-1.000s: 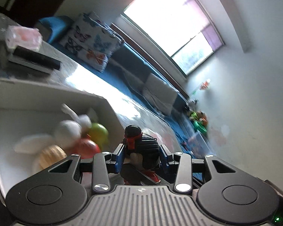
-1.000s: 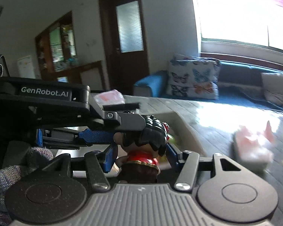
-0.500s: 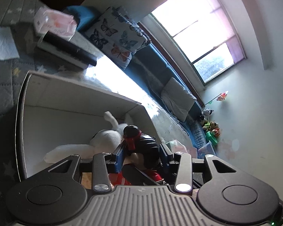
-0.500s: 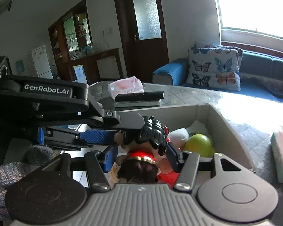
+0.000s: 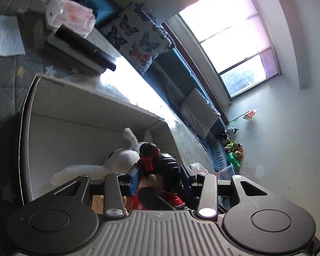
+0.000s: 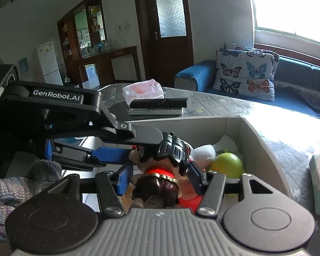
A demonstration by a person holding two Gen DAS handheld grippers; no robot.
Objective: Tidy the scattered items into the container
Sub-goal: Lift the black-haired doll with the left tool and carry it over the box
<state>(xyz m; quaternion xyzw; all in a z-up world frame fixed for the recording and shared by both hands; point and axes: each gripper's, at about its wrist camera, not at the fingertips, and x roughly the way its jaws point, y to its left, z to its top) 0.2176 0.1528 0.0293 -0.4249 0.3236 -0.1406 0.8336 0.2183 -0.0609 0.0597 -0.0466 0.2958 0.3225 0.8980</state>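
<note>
While both jaws clamp glossy doll (image 5: 160,170), boxy grey container (image 6: 264,140), fuzzy rabbit (image 5: 117,162) inside.

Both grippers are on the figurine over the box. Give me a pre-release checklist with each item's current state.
1. Left gripper shut on the figurine: ok.
2. Right gripper shut on it too: ok.
3. Figurine above the open cardboard box: ok.
4. Free landing spot beside the white plush rabbit and green ball: cannot tell.
5. Height over the box floor: cannot tell.
</note>
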